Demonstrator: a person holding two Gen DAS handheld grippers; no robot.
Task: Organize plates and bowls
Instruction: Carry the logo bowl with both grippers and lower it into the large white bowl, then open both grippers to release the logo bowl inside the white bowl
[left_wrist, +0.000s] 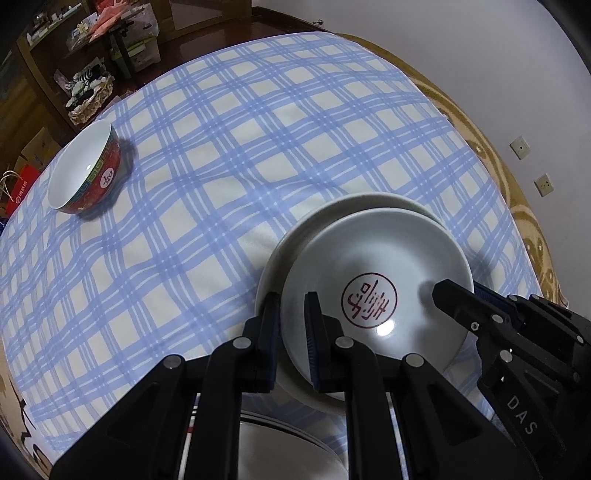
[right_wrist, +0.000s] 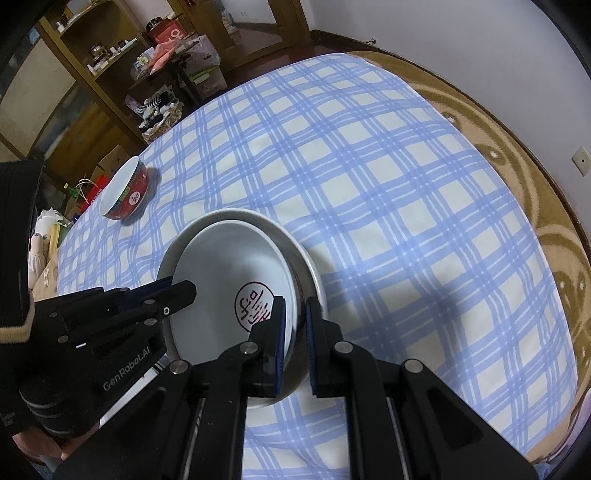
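We are looking at a lived-in home, most likely a dining or living room. A blue-and-white checked tablecloth (right_wrist: 369, 184) is covering a round table with a gold patterned cover (right_wrist: 546, 206) showing at the right edge. At the upper left, wooden shelving (right_wrist: 92, 62) is holding jars and small bottles (all rather cluttered), and cardboard boxes (right_wrist: 201, 70) are sitting on dark wood flooring. A woven basket (left_wrist: 90, 101) is standing by the shelves. Wall sockets (left_wrist: 521, 147) are showing at the right.
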